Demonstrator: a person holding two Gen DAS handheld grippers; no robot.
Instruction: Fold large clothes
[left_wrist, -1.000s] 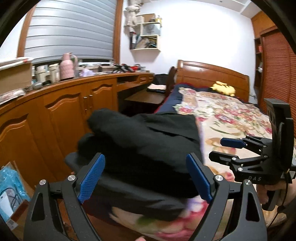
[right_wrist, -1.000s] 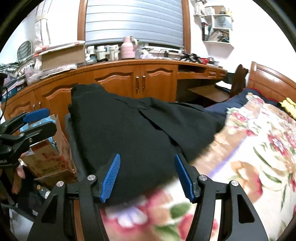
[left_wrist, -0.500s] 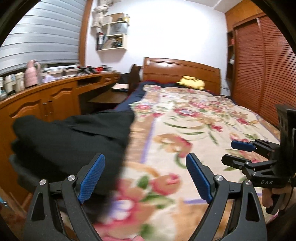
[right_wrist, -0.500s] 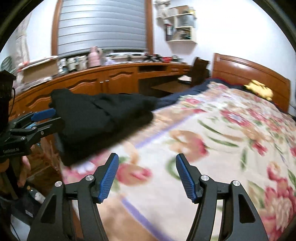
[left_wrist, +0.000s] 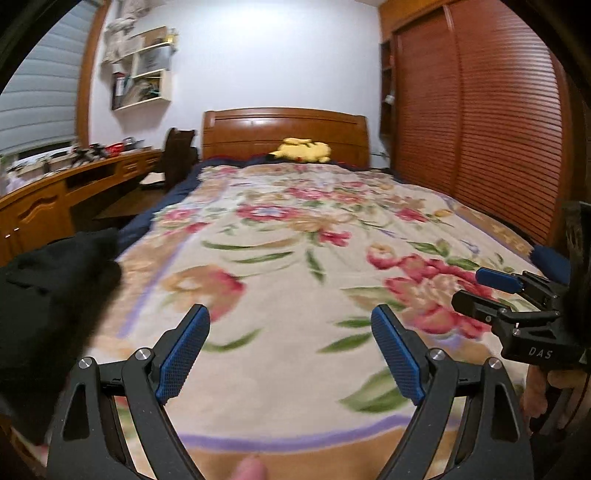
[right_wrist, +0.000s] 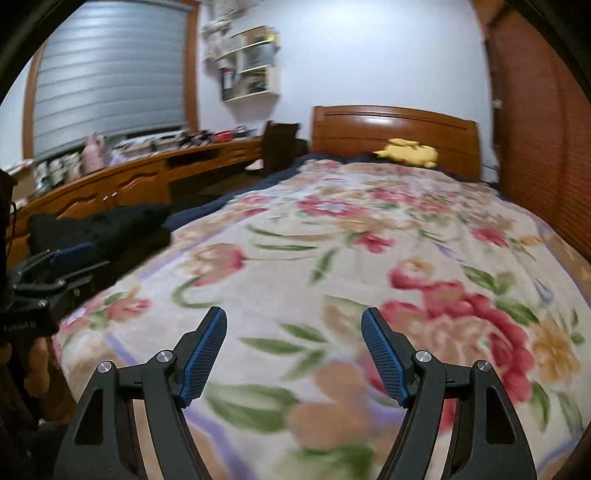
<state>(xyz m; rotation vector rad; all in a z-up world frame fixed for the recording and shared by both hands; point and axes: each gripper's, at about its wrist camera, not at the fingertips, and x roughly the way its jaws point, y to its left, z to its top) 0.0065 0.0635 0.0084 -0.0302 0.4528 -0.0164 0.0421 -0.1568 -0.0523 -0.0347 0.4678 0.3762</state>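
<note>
Looks mostly done: the black clothes (right_wrist: 99, 229) sit bundled at the bed's (left_wrist: 295, 258) 9 o'clock edge. Left gripper (left_wrist: 291, 350) and right gripper (right_wrist: 294, 354) both spread wide, empty, over bare blanket.

Black garment (left_wrist: 48, 295) (right_wrist: 99, 229) — large, dark, matte fabric, bunched into thick rumpled heap with soft folds, no clear sleeves or collar visible. Lies at left edge of floral bedspread (left_wrist: 295, 258) (right_wrist: 351, 277), near foot-end corner, mostly off patterned area and overhanging bed's side toward wooden cabinets. Upper layer lies over lower layer — stacked, roughly flat-topped. Edges blurred in both views; exact outline cannot be told. Nothing grips it; rest of bedspread well apart from it.
</note>
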